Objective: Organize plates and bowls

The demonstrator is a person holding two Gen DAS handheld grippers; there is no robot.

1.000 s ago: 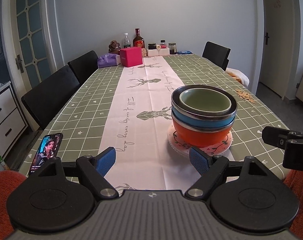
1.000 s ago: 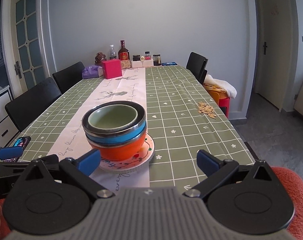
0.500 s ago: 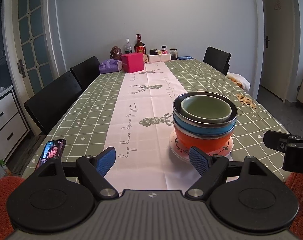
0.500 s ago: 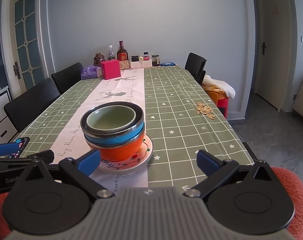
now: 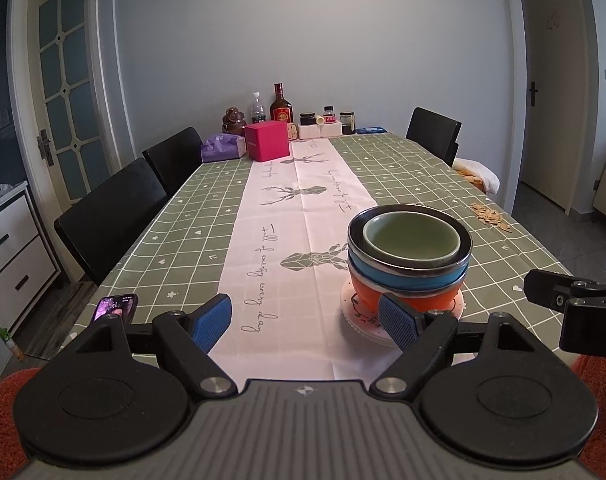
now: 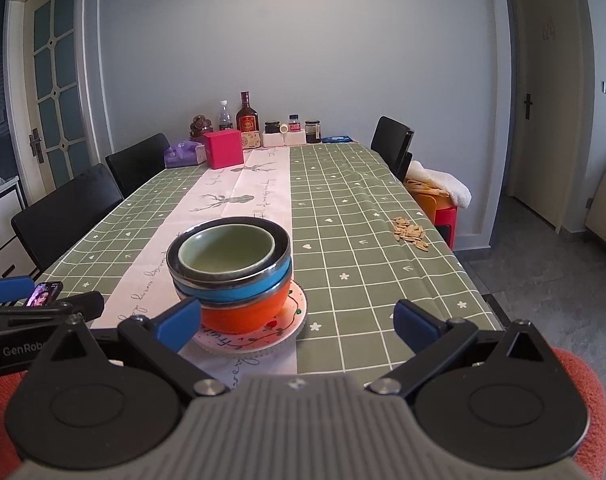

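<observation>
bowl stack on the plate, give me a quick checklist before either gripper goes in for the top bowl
1. Top green bowl sits nested and level in the stack: ok.
2. Stack rests on the plate, orange bowl at the bottom, nothing leaning: ok.
3. Left gripper open and holding nothing: ok.
4. Right gripper open and holding nothing: ok.
5. Either gripper centred on the stack: not ok. The stack sits to the right in the left wrist view and to the left in the right wrist view.
6. Whether the dark-rimmed bowl under the green one will stay put when it lifts: cannot tell.
</observation>
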